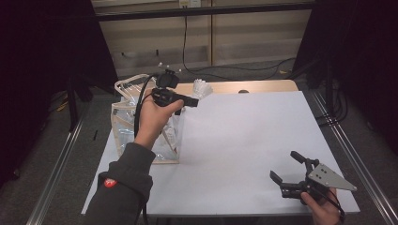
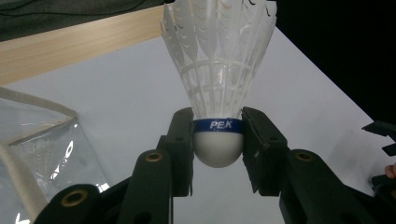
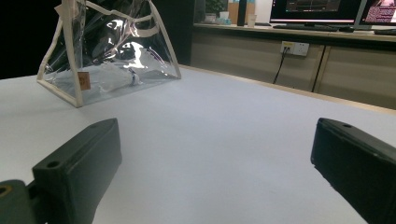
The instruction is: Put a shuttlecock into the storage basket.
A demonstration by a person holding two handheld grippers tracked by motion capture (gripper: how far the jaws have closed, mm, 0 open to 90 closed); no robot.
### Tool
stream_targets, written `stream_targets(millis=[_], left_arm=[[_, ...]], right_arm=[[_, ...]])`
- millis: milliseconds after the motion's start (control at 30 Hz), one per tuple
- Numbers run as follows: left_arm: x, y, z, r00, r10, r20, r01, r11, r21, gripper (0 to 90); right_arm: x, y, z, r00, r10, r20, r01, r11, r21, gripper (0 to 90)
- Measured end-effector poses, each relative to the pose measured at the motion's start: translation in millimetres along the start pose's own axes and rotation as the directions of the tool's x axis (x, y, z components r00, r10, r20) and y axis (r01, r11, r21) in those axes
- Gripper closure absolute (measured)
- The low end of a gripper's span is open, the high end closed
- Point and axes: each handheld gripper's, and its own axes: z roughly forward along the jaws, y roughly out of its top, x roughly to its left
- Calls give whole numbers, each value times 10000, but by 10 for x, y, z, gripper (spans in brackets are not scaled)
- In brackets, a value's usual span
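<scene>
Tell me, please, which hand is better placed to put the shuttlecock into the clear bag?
Left, most likely. The left gripper already clamps the shuttlecock by its cork and is raised beside the clear bag. The right gripper rests open and empty at the table's near right corner, far from the bag.

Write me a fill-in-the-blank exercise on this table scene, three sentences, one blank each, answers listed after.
1. The left gripper has its jaws shut on the cork of a white ______.
2. The band around the shuttlecock just above the cork is coloured ______.
3. The jaws of the right gripper stand ______ with nothing between them, while the clear bag stands on the white table.

Missing words: shuttlecock; blue; open
</scene>
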Motion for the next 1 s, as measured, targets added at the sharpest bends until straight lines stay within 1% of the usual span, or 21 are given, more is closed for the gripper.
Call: stream_targets(millis=[67, 200, 233, 467, 600, 633, 700, 1000], left_arm=[[8, 4, -16, 10000, 24, -20, -24, 10000, 11, 658], [14, 12, -44, 10000, -80, -39, 80, 10000, -34, 658], [20, 16, -53, 10000, -31, -68, 31, 10000, -18, 658], [35, 22, -88, 9999, -131, -89, 131, 9999, -3, 658], [47, 22, -99, 9999, -115, -84, 115, 9999, -1, 658], [52, 22, -103, 9999, -119, -30, 120, 9999, 26, 658], [54, 22, -106, 9998, -161, -99, 161, 9999, -2, 658], [75, 39, -166, 9997, -184, -153, 183, 9998, -59, 658]], right_arm=[[-1, 0, 0, 10000, -17, -8, 17, 10000, 2, 16], [1, 0, 1, 10000, -24, -16, 24, 10000, -2, 16], [-1, 0, 1, 10000, -25, -6, 25, 10000, -7, 16], [0, 2, 0, 10000, -19, 23, 19, 10000, -29, 16], [-1, 1, 0, 10000, -16, 13, 16, 10000, -21, 16], [-1, 0, 2, 10000, -17, 13, 17, 10000, -21, 16], [-1, 1, 2, 10000, -37, 1, 37, 10000, -25, 16], [0, 0, 2, 10000, -3, 2, 3, 10000, -12, 16]])
